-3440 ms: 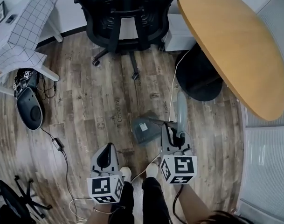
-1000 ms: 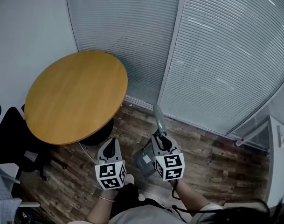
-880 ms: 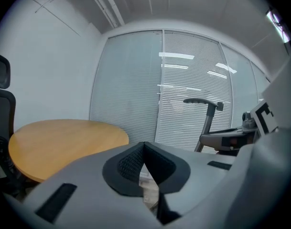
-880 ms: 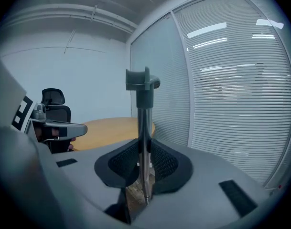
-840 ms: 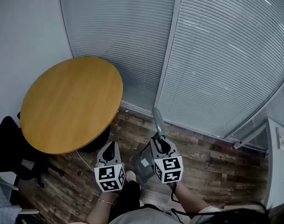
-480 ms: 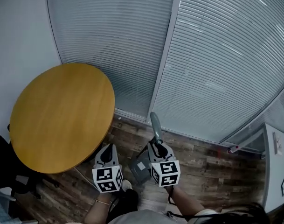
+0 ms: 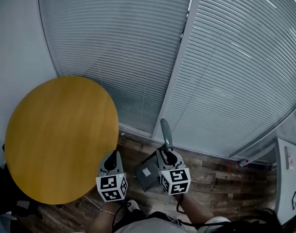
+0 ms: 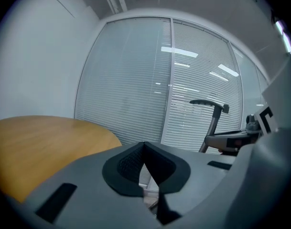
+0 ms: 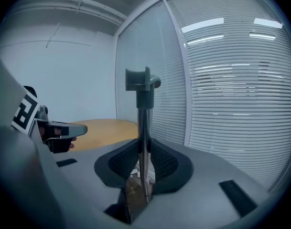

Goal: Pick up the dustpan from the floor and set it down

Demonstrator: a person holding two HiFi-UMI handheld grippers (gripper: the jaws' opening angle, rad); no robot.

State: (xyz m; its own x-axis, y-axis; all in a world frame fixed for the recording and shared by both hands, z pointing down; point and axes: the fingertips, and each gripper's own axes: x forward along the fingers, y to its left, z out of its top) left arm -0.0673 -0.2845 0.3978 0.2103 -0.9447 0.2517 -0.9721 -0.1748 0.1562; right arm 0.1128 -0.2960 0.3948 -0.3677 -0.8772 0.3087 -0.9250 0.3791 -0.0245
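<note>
Dustpan [image 7: 147,174] hangs in the air from the right gripper [image 7: 167,155], whose jaws are clamped narrowly on the thin metal shaft of its handle [image 9: 143,128]. The handle stands upright, its grey grip topping out well above the jaws. The grey pan sits low and just left of that gripper, between the two tools, over the wood-plank floor [image 7: 213,171]. The left gripper [image 7: 112,161] hovers beside it on the left with its jaws pressed together (nothing sits between the pads), pointing the same way. A round wooden table [image 7: 60,135] lies to the left, and slatted blinds [image 7: 138,52] fill the far side behind both grippers.
</note>
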